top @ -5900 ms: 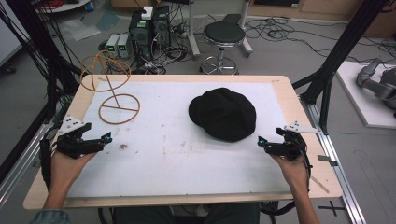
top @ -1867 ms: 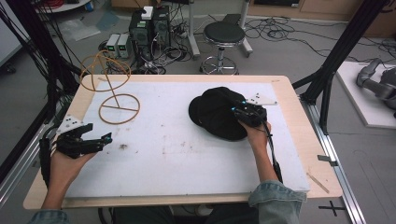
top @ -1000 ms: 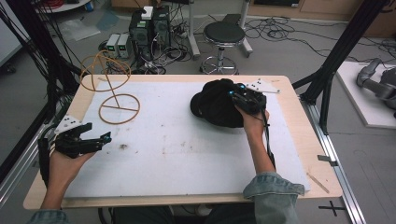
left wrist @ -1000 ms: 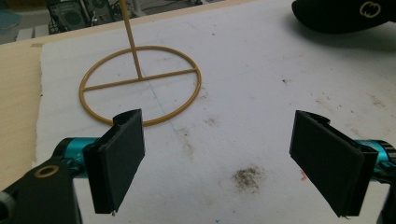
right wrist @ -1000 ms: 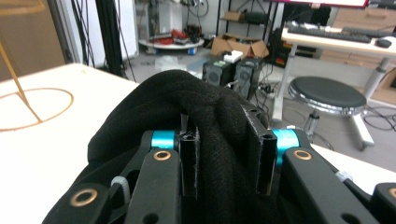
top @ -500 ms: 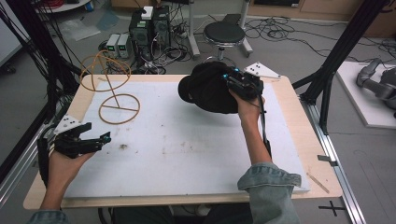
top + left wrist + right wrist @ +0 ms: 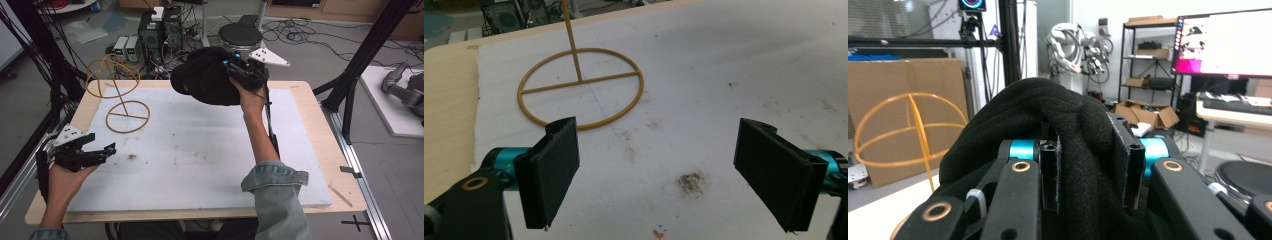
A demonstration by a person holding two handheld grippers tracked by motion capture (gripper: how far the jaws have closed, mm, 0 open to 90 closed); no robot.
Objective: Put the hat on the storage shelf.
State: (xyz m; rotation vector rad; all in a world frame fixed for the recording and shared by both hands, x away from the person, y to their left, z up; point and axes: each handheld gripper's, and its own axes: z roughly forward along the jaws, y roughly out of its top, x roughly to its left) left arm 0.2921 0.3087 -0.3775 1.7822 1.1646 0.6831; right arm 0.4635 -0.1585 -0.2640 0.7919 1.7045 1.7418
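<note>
Hat [image 7: 207,75], black knit, carried in air above table's far edge, pinched in right gripper [image 7: 235,67]; left gripper [image 7: 95,152] idle, jaws apart, near left edge; next likely: lower it onto wire stand [image 7: 117,92].

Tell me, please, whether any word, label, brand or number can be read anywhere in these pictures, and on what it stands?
None can be read.
Monitor in the right gripper view: coloured screen content, too blurred to read.
Black hat, yellow wire stand, white table mat: no lettering visible.
</note>
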